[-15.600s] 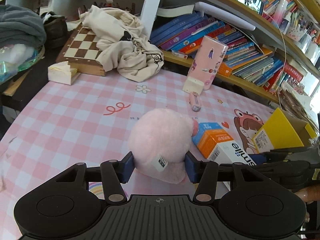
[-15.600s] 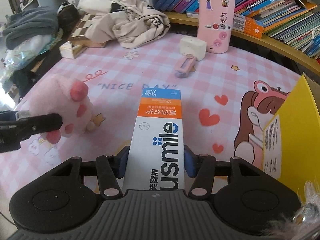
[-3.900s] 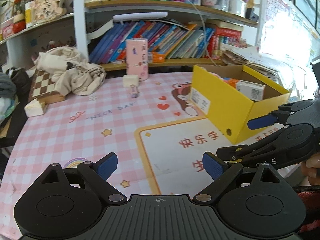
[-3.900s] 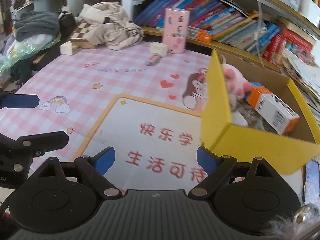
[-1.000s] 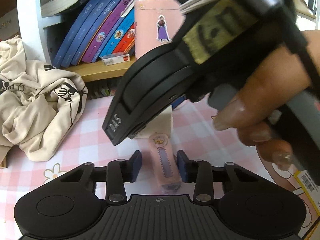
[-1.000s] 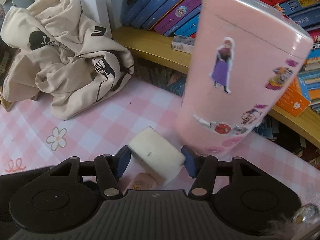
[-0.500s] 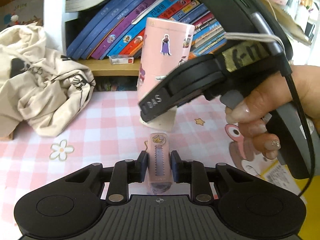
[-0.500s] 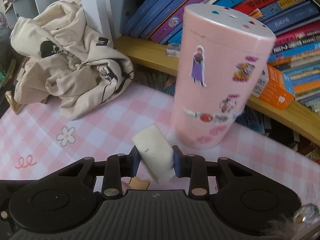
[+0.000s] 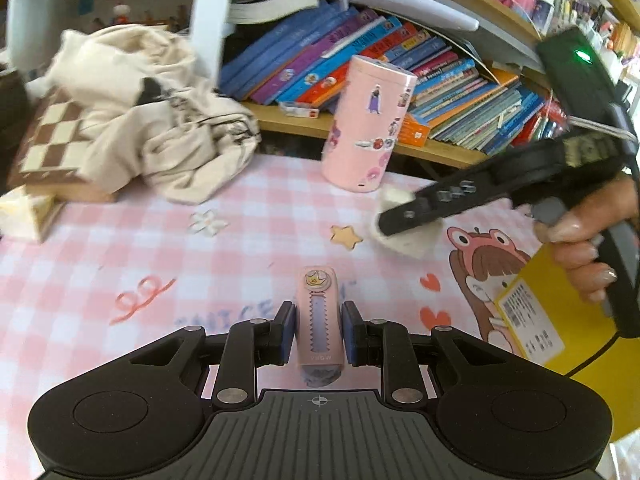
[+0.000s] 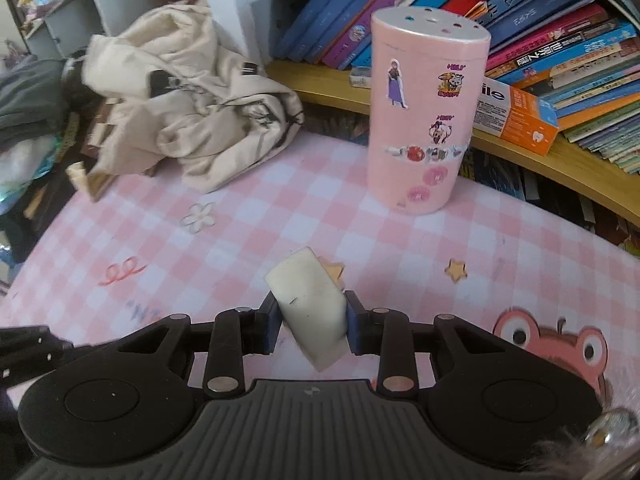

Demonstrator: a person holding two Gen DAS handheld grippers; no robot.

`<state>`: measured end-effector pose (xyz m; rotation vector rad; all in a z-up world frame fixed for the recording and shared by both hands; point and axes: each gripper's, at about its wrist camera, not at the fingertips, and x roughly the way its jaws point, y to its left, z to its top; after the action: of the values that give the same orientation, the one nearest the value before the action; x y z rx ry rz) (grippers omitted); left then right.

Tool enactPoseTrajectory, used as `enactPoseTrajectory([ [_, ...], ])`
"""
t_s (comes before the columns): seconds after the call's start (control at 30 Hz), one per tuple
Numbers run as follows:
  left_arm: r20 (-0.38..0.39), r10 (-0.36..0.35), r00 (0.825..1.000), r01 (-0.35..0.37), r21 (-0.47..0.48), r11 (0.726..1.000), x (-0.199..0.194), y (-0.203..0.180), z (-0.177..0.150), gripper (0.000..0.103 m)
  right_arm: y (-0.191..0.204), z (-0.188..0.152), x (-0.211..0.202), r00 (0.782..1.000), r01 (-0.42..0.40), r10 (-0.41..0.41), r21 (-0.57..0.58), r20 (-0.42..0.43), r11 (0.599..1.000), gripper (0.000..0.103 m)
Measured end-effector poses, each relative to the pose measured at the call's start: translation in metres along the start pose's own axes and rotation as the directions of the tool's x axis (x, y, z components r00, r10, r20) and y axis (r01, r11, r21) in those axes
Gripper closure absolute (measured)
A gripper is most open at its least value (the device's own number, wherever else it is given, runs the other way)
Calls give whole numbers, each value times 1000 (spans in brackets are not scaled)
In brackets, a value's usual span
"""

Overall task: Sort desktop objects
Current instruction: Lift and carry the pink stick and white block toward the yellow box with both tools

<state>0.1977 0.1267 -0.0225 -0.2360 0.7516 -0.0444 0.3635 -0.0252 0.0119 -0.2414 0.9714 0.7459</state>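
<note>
Pink checked desk (image 9: 248, 216): pink clip (image 9: 320, 316) clamped in left gripper (image 9: 319, 334), white block (image 10: 310, 304) in right gripper (image 10: 311, 326); yellow box (image 9: 568, 320) drop-off pending.

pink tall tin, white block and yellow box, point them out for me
pink tall tin (image 10: 424, 92), right wrist view, sticker-covered side
white block (image 10: 312, 304), right wrist view, top face between the pads
yellow box (image 9: 560, 320), left wrist view, outer wall

I'm looking at a home study desk, likely a child's: pink checked desk mat (image 10: 360, 240) with cartoon prints, wooden shelf (image 10: 520, 152) crammed with children's books (image 9: 460, 92), sticker-covered pink canister (image 10: 424, 120), crumpled cream garment (image 10: 192, 120), folding chessboard (image 9: 52, 140).
</note>
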Motion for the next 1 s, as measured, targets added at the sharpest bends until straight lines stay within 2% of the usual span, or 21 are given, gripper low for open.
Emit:
enactPoseTrajectory([
  [0.43,43,2,999,1,-69,998,-67,0,-28,80,42,-69,-66,992,-126,125,35,22,991,74],
  [0.7,82,-18,996,25,-85,996,-103,-10,-45,80,64,-118,-97,992,-125,125,35,23,991,74],
  [1.0,118,-39,992,46,-53,998,-138,-27,-64,80,79,-177,-116,995,-96,95,82,17,992,74],
])
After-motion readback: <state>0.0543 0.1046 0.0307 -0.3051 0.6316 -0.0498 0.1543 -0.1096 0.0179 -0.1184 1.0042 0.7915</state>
